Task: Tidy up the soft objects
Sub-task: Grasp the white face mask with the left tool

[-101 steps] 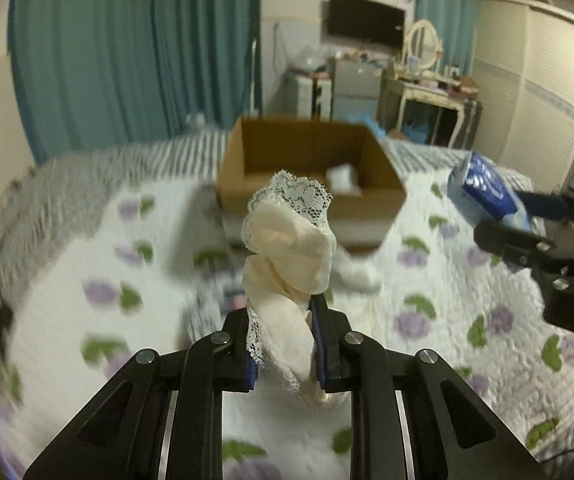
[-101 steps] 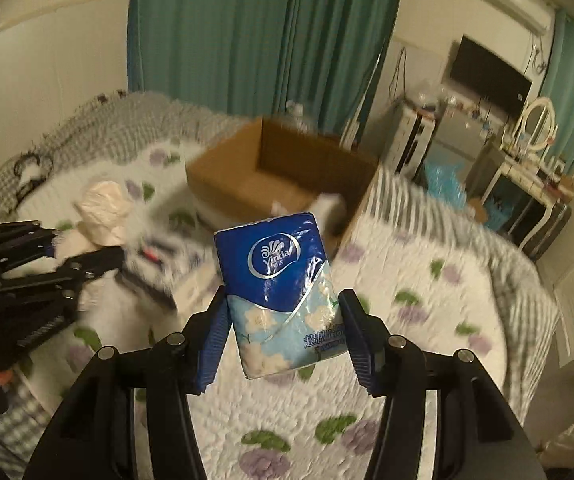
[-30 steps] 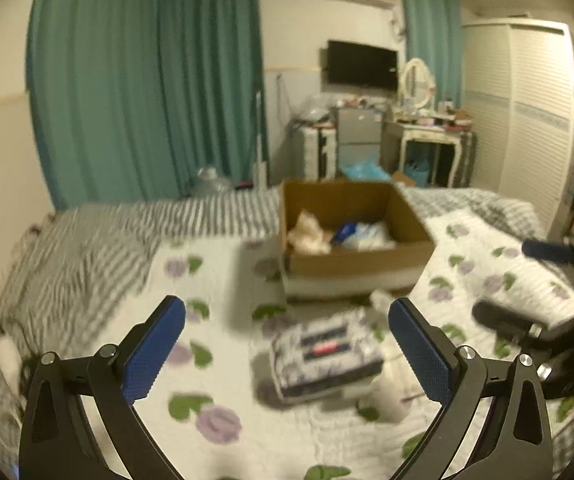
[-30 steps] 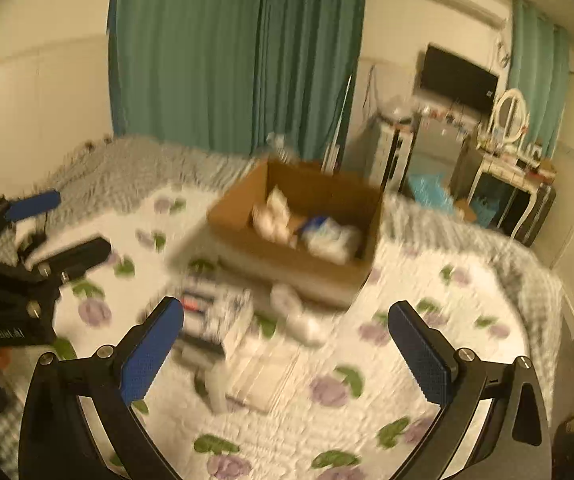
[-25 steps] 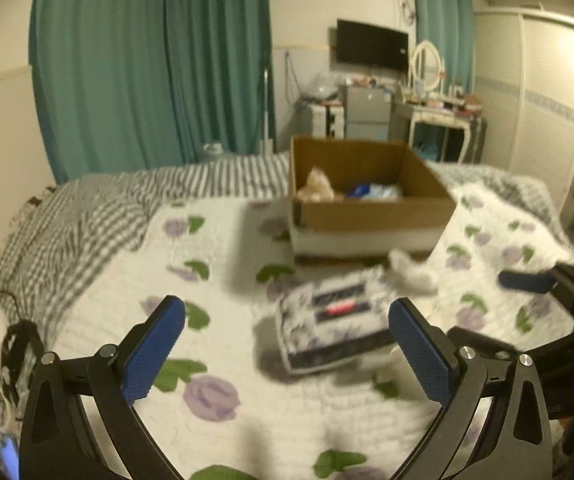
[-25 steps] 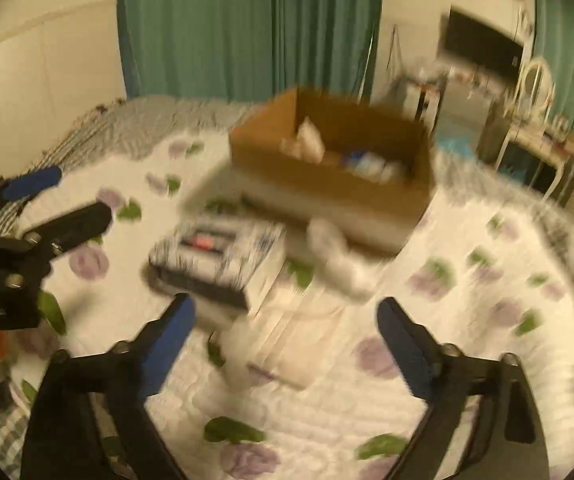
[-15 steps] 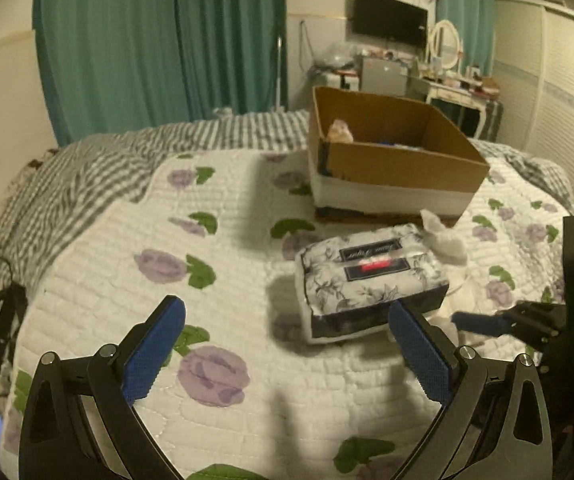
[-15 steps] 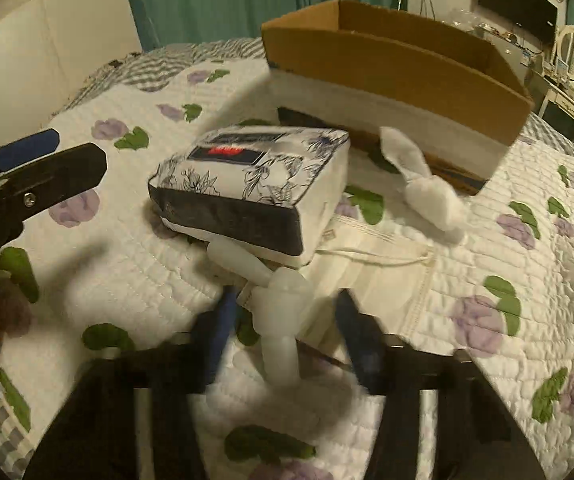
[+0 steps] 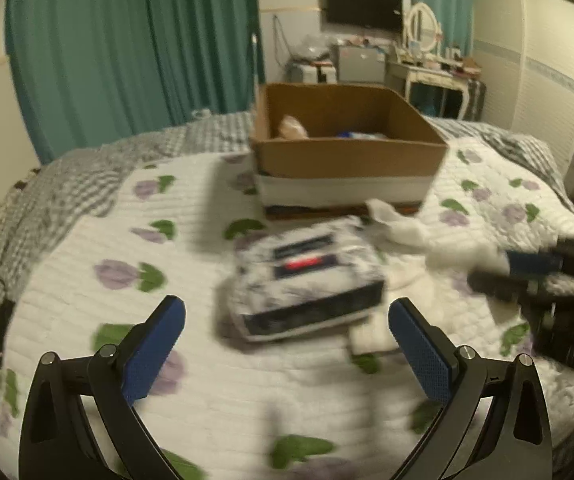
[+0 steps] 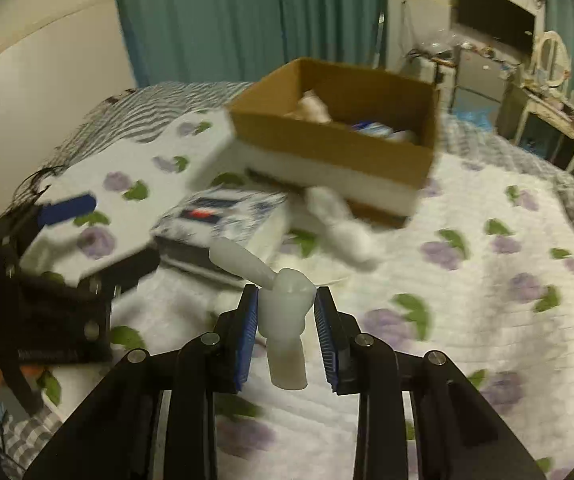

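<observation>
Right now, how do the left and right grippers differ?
The left gripper has its jaws wide apart and holds nothing; the right gripper has its jaws closed on a white rolled soft item. The left faces the floral tissue pack on the quilt; the right faces the cardboard box. Both have blue pads.

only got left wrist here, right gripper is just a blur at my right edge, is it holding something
Observer: Yes. The right wrist view shows the right gripper shut on a white soft piece.
Operator: what shape is it
Observer: Bent. One stub runs down between the pads, and another angles up-left toward the tissue pack.
Operator: where's my gripper from that side
Observer: The left gripper sits left of the pack, with its fingertips by the pack's corner, not around it.
</observation>
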Demonstrator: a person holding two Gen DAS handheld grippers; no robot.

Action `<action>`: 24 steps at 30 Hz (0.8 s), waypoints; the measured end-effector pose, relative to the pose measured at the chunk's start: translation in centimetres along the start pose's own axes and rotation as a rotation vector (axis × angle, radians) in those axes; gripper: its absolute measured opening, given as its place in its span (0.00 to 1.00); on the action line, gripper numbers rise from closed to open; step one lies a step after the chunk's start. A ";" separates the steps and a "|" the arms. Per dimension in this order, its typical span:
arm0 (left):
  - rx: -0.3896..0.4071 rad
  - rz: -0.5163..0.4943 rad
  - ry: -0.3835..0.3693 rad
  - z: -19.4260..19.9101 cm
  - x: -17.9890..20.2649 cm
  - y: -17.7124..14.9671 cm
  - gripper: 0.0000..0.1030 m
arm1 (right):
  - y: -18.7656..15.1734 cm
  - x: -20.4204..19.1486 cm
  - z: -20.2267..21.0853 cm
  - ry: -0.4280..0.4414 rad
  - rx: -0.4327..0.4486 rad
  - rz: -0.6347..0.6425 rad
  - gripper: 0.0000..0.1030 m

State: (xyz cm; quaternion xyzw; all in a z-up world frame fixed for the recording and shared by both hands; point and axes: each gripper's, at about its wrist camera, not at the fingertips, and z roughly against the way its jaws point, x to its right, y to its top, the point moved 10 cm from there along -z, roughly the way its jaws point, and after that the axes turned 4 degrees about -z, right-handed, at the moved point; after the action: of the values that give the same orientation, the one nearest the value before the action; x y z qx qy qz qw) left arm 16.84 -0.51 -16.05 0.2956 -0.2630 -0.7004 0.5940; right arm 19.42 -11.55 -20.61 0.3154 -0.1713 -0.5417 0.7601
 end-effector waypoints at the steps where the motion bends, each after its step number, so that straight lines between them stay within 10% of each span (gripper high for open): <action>1: -0.010 -0.002 -0.015 -0.2 0.9 0.0 0.99 | 0.2 0.8 0.2 -0.019 -0.002 0.003 0.27; 20: -0.264 0.048 -0.145 -9.5 9.5 -3.8 0.83 | -2.7 8.4 -2.2 -0.038 -0.058 -0.162 0.28; 24: -0.252 0.049 -0.145 -9.6 9.3 -3.9 0.62 | -2.9 8.5 -2.5 -0.043 -0.068 -0.166 0.28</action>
State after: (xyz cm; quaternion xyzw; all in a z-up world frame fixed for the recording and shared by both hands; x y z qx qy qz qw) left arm 20.08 -9.22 -26.41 0.1607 -0.2223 -0.7329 0.6226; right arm 21.84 -19.31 -25.14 0.2910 -0.1423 -0.6150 0.7189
